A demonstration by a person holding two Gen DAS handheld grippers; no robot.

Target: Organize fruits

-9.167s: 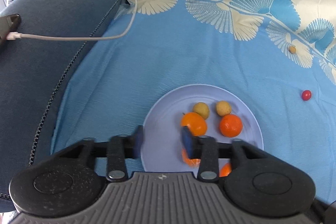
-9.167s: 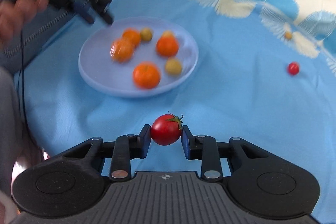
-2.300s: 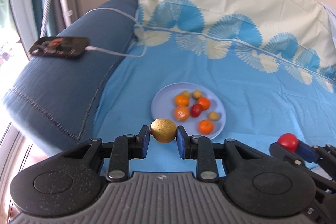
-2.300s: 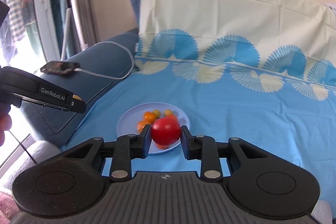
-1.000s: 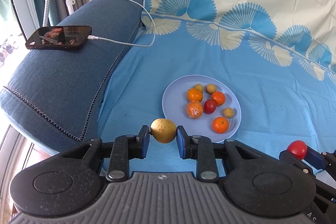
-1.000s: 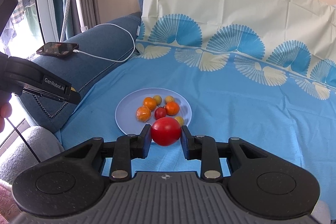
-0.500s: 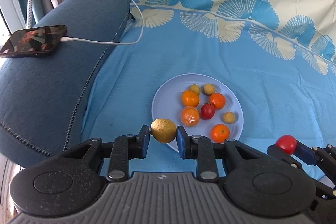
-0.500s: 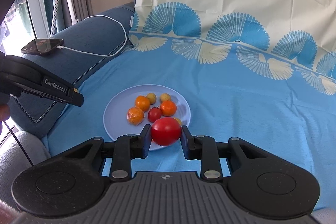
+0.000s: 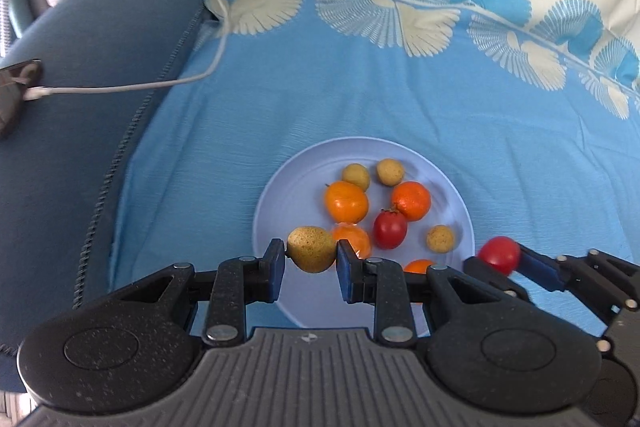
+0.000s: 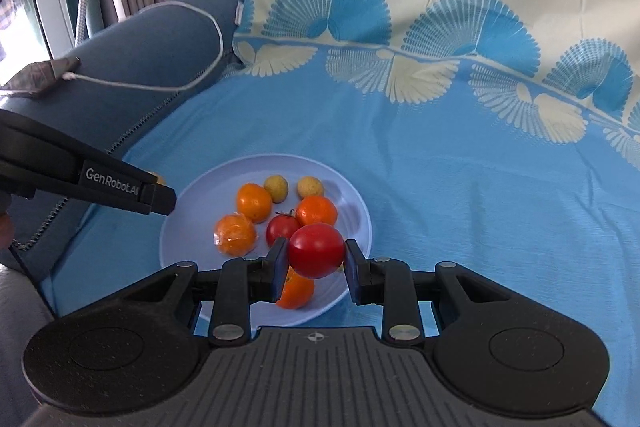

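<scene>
Already over the pale plate (image 9: 276, 195), a speckled yellow fruit (image 9: 311, 254) sits pinched in the left gripper (image 9: 311, 259) above its near-left rim. Opposite, the right gripper (image 10: 316, 259) clamps a red tomato (image 10: 316, 250) above the near-right side. Only the right wrist view shows the orange (image 10: 296, 291) under the tomato.

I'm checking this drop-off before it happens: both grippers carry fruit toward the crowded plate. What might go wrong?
The round red tomato in the right gripper may knock fruit already crowding the pale blue plate. The speckled yellow fruit in the left gripper hangs near the plate's edge and could roll onto the blue patterned cloth.
</scene>
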